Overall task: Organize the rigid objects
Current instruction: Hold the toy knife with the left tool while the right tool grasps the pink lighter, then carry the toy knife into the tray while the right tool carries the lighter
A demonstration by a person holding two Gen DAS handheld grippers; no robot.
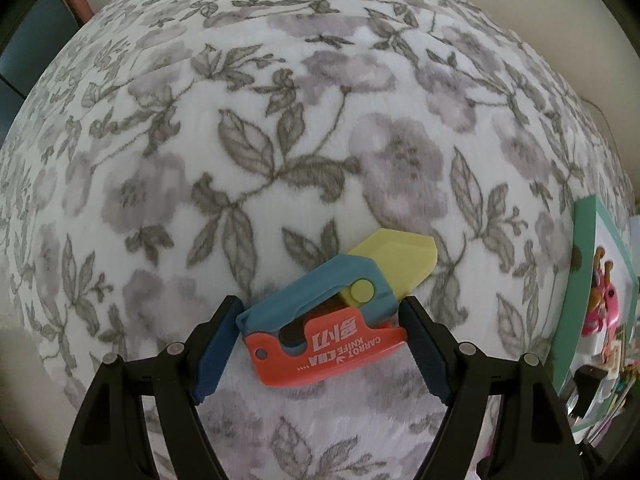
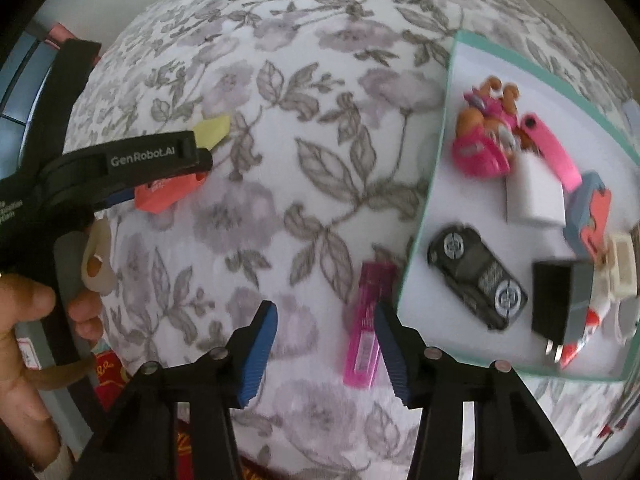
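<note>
My left gripper (image 1: 320, 328) is shut on a toy carrot knife (image 1: 320, 316) with an orange body, a blue handle cover and a yellow blade. It holds the knife just above the floral cloth (image 1: 280, 120). The right wrist view shows that gripper (image 2: 192, 160) at the left with the knife (image 2: 168, 194) in it. My right gripper (image 2: 326, 344) is open and empty above the cloth. A pink translucent lighter-like piece (image 2: 366, 328) lies by its right finger. A teal-rimmed white tray (image 2: 448, 120) at the right holds several small things.
In the tray lie a pink toy figure (image 2: 482, 136), a black toy car (image 2: 476, 276), a white block (image 2: 534, 194), a black plug adapter (image 2: 560, 304) and another carrot knife (image 2: 588, 216). The tray's edge also shows in the left wrist view (image 1: 576, 280).
</note>
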